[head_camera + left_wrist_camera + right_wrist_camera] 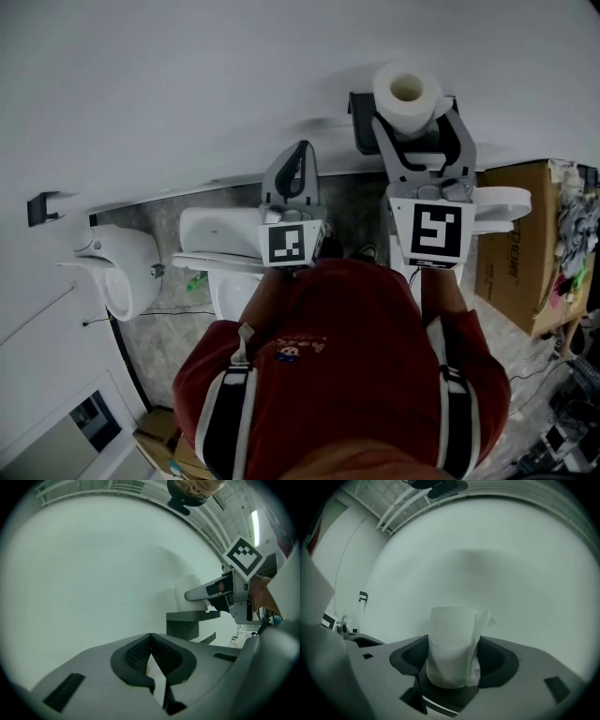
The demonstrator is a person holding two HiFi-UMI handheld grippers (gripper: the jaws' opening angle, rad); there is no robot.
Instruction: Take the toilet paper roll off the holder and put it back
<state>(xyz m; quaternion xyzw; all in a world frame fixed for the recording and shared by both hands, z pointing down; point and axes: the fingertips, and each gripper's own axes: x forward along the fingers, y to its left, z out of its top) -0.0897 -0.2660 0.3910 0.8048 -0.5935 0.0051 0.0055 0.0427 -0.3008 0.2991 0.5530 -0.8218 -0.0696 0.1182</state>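
R gripper [413,120]: upper centre-right of head view, raised toward the white wall [187,84]. Fingers [382,131] spread wide and clamped on the toilet paper roll [408,89], one each side. Roll stands w/ core hole facing the camera.

R gripper view: roll [452,646] upright in lower centre, wedged between the dark pads, both pressing its sides. Loose sheet end sticks out at the roll's upper right. Plain wall behind.

Holder [361,120]: dark bracket on the wall, just left of and below the roll in head view. In L gripper view, right of centre, the holder [187,622] reads as a dark shelf-like piece w/ the roll [191,591] just above it, in the R gripper [220,591]. Can't tell if roll touches holder.

L gripper [301,150]: centre of head view, left of the R one, clear of roll and holder. Fingers [136,656] clenched, tips meeting in a point, nothing between.

Other:
- Toilet [211,234] below the L gripper, centre-left.
- Second white fixture [127,272] at left edge.
- Cardboard box [516,244] at right edge.
- Person's red shirt [356,347] fills the lower centre.
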